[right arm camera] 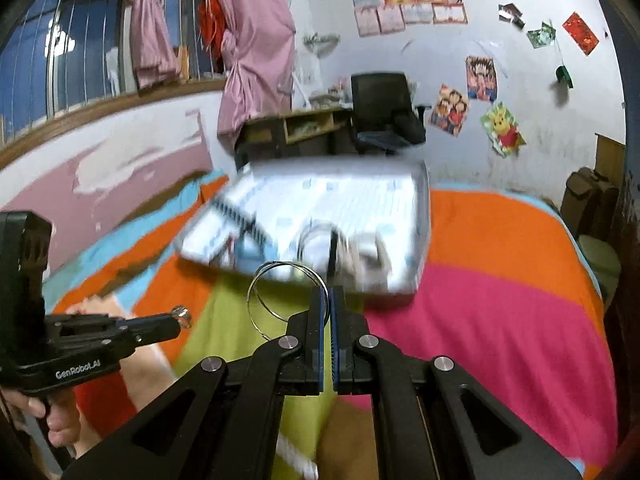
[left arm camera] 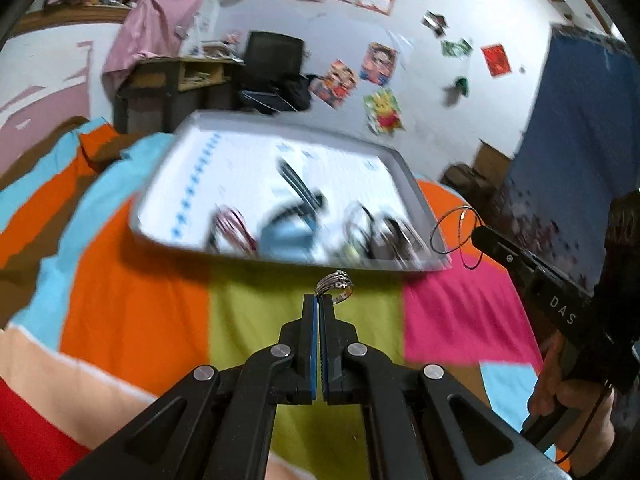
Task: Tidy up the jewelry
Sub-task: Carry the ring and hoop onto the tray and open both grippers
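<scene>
My left gripper (left arm camera: 319, 298) is shut on a silver ring (left arm camera: 335, 285), held above the colourful blanket just in front of a white tray (left arm camera: 160, 184). The tray holds blurred jewelry and a blue object (left arm camera: 286, 236). My right gripper (right arm camera: 330, 292) is shut on thin wire hoop bangles (right arm camera: 280, 300), also held above the blanket near the tray (right arm camera: 422, 216). The right gripper shows in the left wrist view (left arm camera: 478, 236) with the hoops (left arm camera: 456, 236), at the tray's right corner. The left gripper with its ring (right arm camera: 182, 316) shows at the left of the right wrist view.
The tray lies on a bed with a patchwork blanket (left arm camera: 132, 312) of orange, green, pink and blue. A desk (right arm camera: 296, 128) and black chair (right arm camera: 384, 108) stand behind the bed against the wall. Cardboard boxes (right arm camera: 588, 204) stand at the right.
</scene>
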### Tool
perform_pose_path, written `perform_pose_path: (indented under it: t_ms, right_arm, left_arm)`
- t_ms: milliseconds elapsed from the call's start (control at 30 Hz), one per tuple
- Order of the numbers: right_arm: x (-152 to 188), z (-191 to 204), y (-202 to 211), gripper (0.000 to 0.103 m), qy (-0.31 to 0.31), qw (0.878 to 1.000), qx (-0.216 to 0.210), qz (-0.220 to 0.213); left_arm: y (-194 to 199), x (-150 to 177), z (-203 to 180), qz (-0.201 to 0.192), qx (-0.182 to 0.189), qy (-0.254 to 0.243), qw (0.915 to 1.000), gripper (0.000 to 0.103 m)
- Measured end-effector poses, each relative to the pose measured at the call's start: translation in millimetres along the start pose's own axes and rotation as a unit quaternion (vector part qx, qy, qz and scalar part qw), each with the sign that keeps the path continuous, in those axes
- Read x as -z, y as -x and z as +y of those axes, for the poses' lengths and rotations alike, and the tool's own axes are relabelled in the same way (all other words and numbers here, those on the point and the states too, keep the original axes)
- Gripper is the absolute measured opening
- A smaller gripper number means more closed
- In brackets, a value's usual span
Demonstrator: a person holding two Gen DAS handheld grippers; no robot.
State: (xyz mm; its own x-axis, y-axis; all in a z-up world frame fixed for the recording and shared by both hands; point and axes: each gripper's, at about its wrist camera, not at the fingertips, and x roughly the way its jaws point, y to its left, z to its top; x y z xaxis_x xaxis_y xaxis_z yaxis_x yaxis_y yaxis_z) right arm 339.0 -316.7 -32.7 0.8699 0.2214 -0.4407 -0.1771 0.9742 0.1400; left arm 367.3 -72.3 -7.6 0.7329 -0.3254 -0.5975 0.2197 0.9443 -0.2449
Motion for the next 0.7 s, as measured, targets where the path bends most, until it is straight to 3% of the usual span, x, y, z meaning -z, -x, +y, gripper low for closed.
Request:
perform_pose_path:
  t_ms: [100,233,433,700]
  right_arm:
    - [-25.3,3.1,-21.3,0.003,-0.005,1.0,-0.003,-0.02]
    - [-42.7,11.5,-62.6,0.003,-0.001,1.0,-0.004,-0.014]
    - [-38.2,18.0,-107.5,0.003,-0.001,1.0,0.005,-0.002]
    - [-26.9,15.9,-132.5,0.003,-0.005,1.0,0.016,0.02]
  left_arm:
    - [-15.2,-20.9,20.4,-0.005,-0.027,0.02,0.9994,0.001]
    - [-46.7,-35.9,50.0,0.003,-0.048,0.047,0.9977,0.001]
    - [-89.8,-43.0,68.5,0.032,-0.048,0.042,0.9974,0.002]
    - [-102.4,-42.3,73.6,0.04,-0.042,0.057,0.9967,0.002]
